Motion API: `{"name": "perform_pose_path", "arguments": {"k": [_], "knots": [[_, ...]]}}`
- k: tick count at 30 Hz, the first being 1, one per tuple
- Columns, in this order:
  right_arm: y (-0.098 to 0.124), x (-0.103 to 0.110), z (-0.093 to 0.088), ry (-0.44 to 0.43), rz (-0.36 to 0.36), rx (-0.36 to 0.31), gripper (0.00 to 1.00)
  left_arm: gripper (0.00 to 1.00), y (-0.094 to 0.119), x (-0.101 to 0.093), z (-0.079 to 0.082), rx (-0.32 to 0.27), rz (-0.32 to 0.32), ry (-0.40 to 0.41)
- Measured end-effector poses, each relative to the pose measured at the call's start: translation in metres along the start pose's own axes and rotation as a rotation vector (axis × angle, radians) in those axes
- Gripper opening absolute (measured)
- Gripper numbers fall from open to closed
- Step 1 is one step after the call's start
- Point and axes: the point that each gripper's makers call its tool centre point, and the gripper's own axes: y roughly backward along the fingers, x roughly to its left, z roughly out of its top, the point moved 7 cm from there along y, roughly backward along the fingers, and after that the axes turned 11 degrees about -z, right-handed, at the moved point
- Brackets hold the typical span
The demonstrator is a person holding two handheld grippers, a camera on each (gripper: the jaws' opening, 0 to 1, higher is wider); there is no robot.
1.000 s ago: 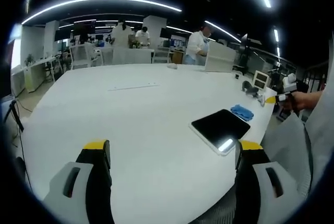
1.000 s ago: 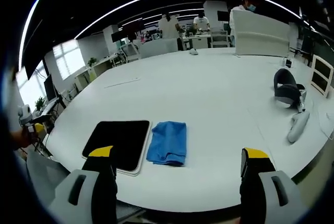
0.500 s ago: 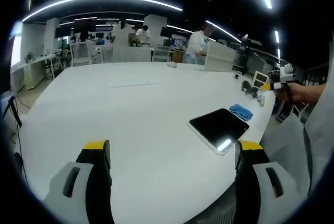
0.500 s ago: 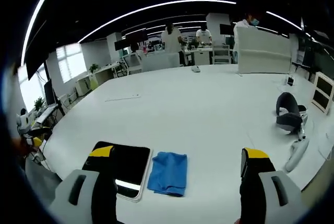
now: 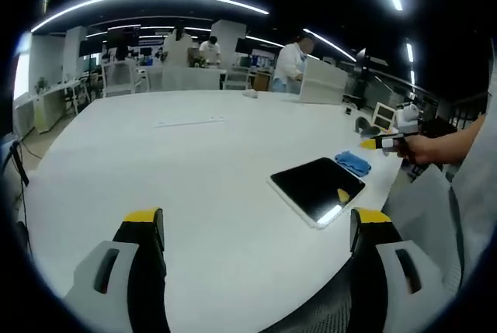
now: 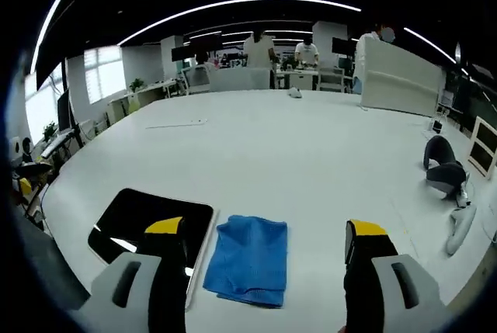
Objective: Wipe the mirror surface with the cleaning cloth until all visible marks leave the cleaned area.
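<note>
Now, at this moment:
Bench: large white oval bench [image 6: 311, 154] carries everything; used as landmark below.
Mirror: flat dark rectangular mirror with a pale rim [image 6: 147, 220] lies flat near the bench's front edge; ceiling light glints on its surface. In the left gripper view the mirror [image 5: 317, 189] sits toward the bench's right front edge.
Cloth: folded blue cleaning cloth [image 6: 250, 259] lies flat on the bench just beside the mirror's right edge; whether they touch, cannot tell. In the left gripper view the cloth [image 5: 352, 163] lies just beyond the mirror.
Right gripper: right gripper [image 6: 268, 240] hovers above the cloth; jaws wide apart, yellow-tipped, nothing between them. Seen from the left gripper view, the right gripper [image 5: 380, 142] is held in a hand [image 5: 423, 149] past the bench's edge, beyond the cloth.
Left gripper: left gripper [image 5: 256, 224] over bare bench near the front edge, well apart from the mirror; jaws spread, holding nothing.
Other: dark grey curved object [image 6: 444, 170] on the bench's far right; people stand behind the bench's far end.
</note>
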Motion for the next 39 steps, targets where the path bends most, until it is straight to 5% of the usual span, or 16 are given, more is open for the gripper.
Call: {"name": "perform_pose_path", "arguments": {"k": [8,15,24,29,39], "knots": [[-0.017,0.005,-0.023,0.045,-0.002,0.078,0.51,0.99,-0.004,-0.007,-0.003,0.011,-0.018,0.002],[-0.025,0.012,-0.026,0.056,0.004,0.092,0.25,0.99,-0.009,-0.009,-0.013,0.023,-0.015,0.021],[-0.037,0.017,-0.042,0.096,0.0,0.187,0.18,0.99,-0.016,-0.013,-0.011,0.04,-0.016,0.007],[-0.034,0.017,-0.042,0.149,-0.015,0.148,0.02,0.99,-0.02,-0.018,-0.009,0.043,-0.018,-0.004],[-0.039,0.011,-0.041,0.026,-0.015,0.181,0.01,0.99,-0.03,-0.021,-0.015,0.069,-0.047,-0.023]]}}
